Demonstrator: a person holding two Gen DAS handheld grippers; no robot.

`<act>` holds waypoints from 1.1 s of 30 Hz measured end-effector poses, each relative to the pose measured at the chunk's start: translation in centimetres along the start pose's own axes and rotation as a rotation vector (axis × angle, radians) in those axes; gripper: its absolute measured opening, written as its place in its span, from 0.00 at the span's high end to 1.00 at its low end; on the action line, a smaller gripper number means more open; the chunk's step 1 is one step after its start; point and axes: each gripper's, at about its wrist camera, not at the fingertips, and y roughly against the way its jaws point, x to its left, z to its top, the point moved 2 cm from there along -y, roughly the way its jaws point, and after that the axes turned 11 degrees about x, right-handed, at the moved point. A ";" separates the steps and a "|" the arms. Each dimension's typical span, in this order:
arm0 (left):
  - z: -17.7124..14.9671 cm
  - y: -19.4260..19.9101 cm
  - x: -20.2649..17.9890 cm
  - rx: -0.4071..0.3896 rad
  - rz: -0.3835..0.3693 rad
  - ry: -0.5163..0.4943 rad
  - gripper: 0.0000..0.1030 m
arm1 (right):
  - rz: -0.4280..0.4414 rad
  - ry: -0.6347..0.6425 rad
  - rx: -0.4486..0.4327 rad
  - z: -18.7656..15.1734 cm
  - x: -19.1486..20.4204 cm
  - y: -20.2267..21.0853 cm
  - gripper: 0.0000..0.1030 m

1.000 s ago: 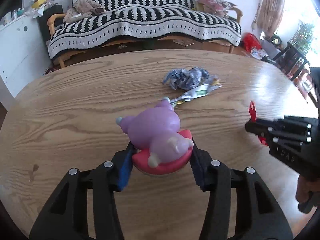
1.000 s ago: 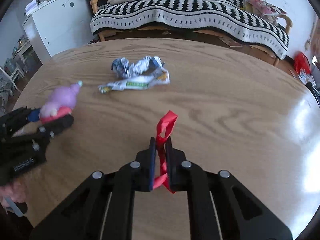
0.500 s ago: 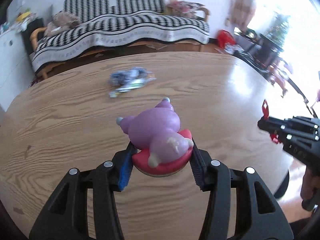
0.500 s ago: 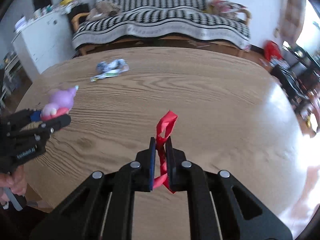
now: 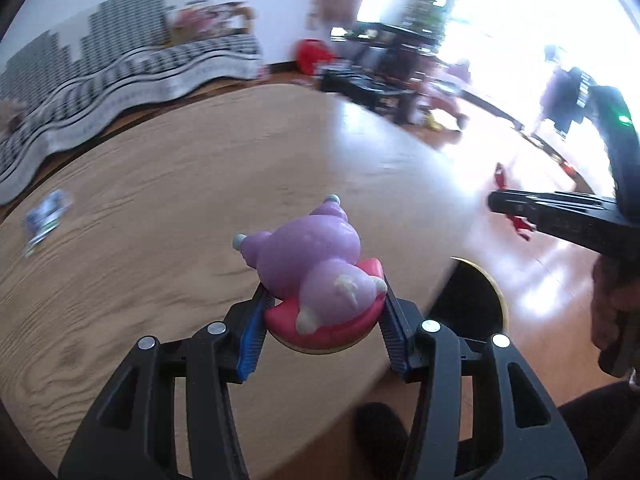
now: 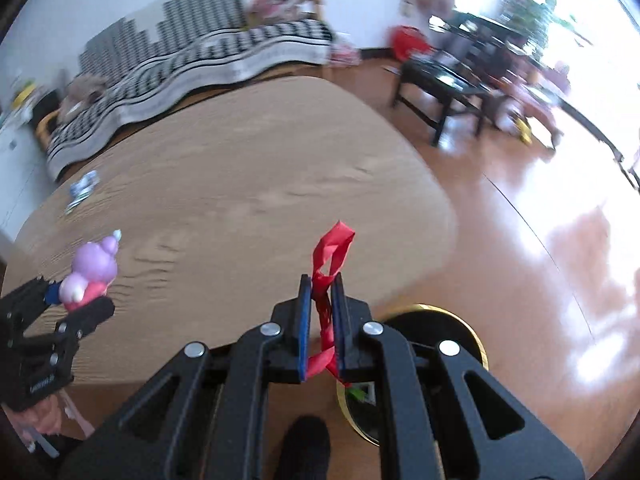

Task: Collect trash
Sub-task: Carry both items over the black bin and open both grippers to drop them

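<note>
Right wrist alone shows green scrap, perhaps, inside bin point(image 6: 478, 350).

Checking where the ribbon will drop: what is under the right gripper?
Below the right gripper, holding the red ribbon, sits a round gold-rimmed bin on the floor. A green scrap shows inside; the gripper covers the rest.

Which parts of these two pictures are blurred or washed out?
Left wrist view: window blown out, table and wrappers smeared, purple toy sharp. Right wrist view: glare on floor, sofa blurred, red ribbon crisp.
</note>
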 end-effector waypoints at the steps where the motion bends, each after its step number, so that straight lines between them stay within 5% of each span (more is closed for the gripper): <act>1: 0.2 -0.4 -1.1 0.002 -0.019 -0.016 0.52 | -0.006 -0.020 0.007 -0.2 -1.2 -0.1 0.90; 12: 0.9 -6.9 -12.4 0.092 -0.204 -0.174 0.52 | -0.048 -0.241 0.106 -4.1 -12.1 -1.5 0.90; 33: 0.7 -11.8 -15.4 0.168 -0.223 -0.235 0.52 | -0.045 -0.297 0.150 -4.0 -13.2 -3.2 0.90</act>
